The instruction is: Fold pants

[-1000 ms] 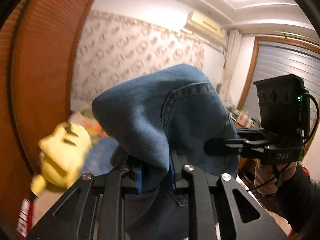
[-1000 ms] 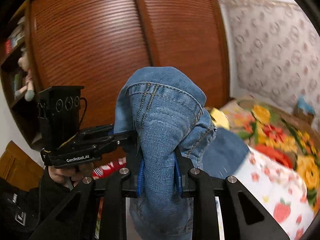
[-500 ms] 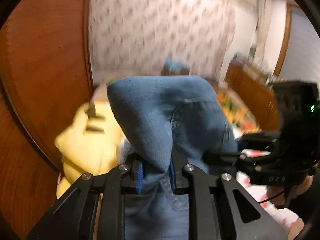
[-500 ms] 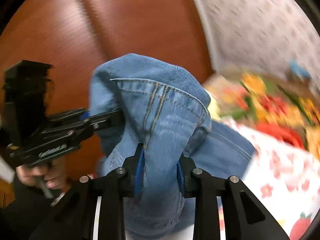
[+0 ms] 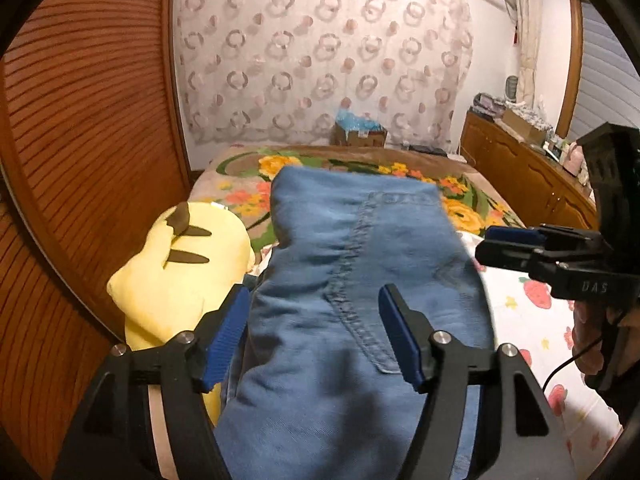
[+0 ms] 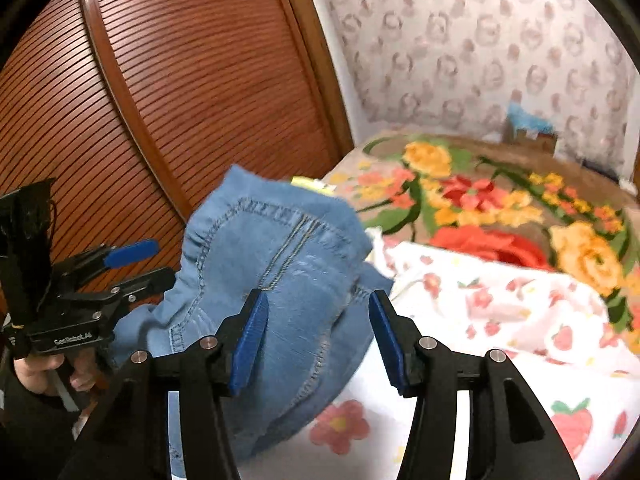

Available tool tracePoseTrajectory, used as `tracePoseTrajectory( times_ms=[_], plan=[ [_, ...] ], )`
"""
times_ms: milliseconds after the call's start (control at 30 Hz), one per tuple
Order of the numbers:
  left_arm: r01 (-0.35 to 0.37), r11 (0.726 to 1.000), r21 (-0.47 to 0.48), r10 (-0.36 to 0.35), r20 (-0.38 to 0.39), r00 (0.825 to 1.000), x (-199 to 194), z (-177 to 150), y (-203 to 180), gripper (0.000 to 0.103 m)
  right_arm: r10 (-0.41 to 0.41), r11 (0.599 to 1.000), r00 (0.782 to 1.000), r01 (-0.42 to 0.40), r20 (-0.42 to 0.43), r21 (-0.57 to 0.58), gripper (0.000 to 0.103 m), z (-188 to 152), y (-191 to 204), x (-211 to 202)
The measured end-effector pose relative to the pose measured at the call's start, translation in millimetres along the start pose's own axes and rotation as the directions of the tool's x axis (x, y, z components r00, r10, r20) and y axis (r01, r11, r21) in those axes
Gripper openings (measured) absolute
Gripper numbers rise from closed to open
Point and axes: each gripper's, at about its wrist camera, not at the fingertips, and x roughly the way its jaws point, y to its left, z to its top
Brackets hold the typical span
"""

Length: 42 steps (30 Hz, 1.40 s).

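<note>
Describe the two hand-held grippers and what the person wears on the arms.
Both are matte black frames with silver bolts and ribbed blue pads. The left hand-held gripper has "GenRobot.AI" printed on its side; the right hand-held gripper reads "DAS", with a thin black cable below it. Both sleeves are black.

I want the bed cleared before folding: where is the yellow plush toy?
In the left wrist view, the yellow plush toy lies on the left, between the slatted wooden wardrobe door and the blue denim pants.
</note>
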Motion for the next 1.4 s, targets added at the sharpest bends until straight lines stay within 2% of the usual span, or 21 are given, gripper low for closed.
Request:
tracePoseTrajectory(
  times_ms=[267,500,533,567,600,733,767,867,967,1133,1300,1400],
  plan=[
    [-0.009,1.000,0.020,0.007,0.104,0.995,-62.8,-2.6,-36.8,0.068,-0.066,0.997,0.990,0.070,0.124,-0.030,0.055,-63.0,38.5,-95.3],
    [0.026,0.999,0.043,-0.034,0.198,0.980,-120.4,-15.2,-83.0,0.069,-0.151,0.987,0.961,0.161,0.232,-0.024,0.055,-121.6,57.3,-177.1],
    [0.032,0.998,0.048,-0.041,0.208,0.977,-127.5,-17.6,-89.4,0.071,-0.164,0.985,0.954,0.174,0.249,-0.016,0.055,-130.2,59.4,-189.4],
    [0.037,0.998,0.056,-0.048,0.217,0.975,-135.1,-20.7,-96.7,0.080,-0.176,0.983,0.948,0.186,0.265,-0.011,0.055,-138.9,61.6,-202.6],
    [0.042,0.997,0.061,-0.056,0.234,0.971,-143.4,-24.3,-103.7,0.084,-0.187,0.980,0.943,0.197,0.276,-0.008,0.055,-148.3,64.1,-212.6],
    [0.044,0.994,0.099,-0.070,0.265,0.962,-169.6,-37.3,-132.1,0.090,-0.244,0.966,0.916,0.257,0.318,0.000,0.056,-186.5,70.5,-254.5],
    [0.042,0.993,0.107,-0.069,0.272,0.960,-176.1,-41.4,-140.0,0.098,-0.259,0.962,0.910,0.273,0.324,0.003,0.056,-192.3,72.7,-260.8],
    [0.057,0.991,0.118,-0.089,0.291,0.953,-192.7,-50.0,-155.6,0.103,-0.298,0.951,0.890,0.309,0.346,0.026,0.059,-217.7,82.8,-292.4],
    [0.066,0.991,0.119,-0.101,0.310,0.945,-209.8,-59.7,-170.2,0.103,-0.323,0.943,0.874,0.331,0.363,0.043,0.064,-242.4,100.2,-320.9],
    [0.045,0.994,0.102,-0.077,0.338,0.938,-233.5,-75.8,-193.8,0.103,-0.383,0.920,0.843,0.387,0.377,0.071,0.070,-269.8,124.9,-349.1],
    [0.063,0.995,0.077,-0.085,0.333,0.939,-248.6,-92.3,-205.8,0.103,-0.411,0.909,0.822,0.404,0.393,0.106,0.071,-279.5,148.3,-360.9],
    [0.060,0.994,0.088,-0.085,0.322,0.943,-252.4,-102.2,-215.5,0.103,-0.445,0.893,0.801,0.431,0.400,0.130,0.072,-290.8,156.3,-370.6]
  ],
)
